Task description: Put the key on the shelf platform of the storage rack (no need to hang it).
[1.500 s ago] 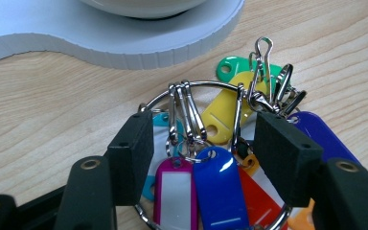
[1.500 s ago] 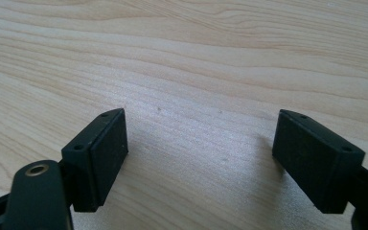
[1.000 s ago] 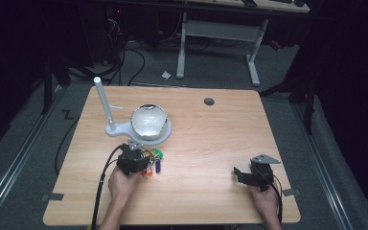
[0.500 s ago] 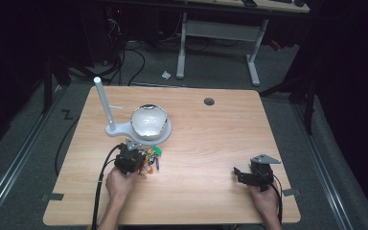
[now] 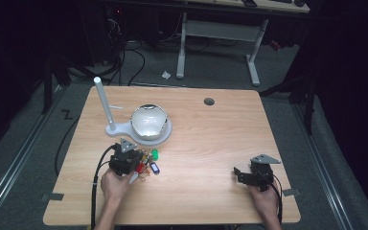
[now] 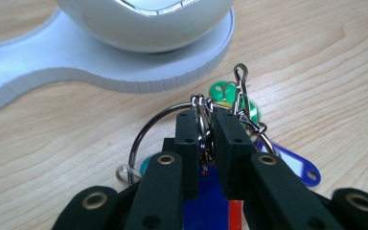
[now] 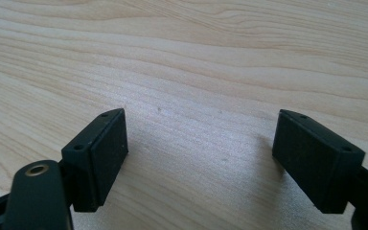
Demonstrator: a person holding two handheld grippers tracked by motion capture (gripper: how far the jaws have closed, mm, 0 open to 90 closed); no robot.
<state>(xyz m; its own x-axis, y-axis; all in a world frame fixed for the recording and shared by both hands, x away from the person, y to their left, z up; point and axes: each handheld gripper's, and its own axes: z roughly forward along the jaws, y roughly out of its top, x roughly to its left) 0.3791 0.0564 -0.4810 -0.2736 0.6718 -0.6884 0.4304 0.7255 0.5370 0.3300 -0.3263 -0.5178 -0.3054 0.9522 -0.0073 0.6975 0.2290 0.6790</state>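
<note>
Wooden table (image 5: 206, 143) under the lights, and the left tool (image 6: 206, 129) has its jaws pinched tight on a key ring (image 6: 146, 132), small chains bunched between them. Green tag (image 6: 230, 98), blue tag (image 6: 297, 165), a red one (image 6: 235, 215) underneath, all lying just in front of the white lamp base (image 6: 124, 72). Over at the near right corner, the right tool (image 7: 199, 158) sits low above bare wood, jaws spread wide apart, nothing between them.
</note>
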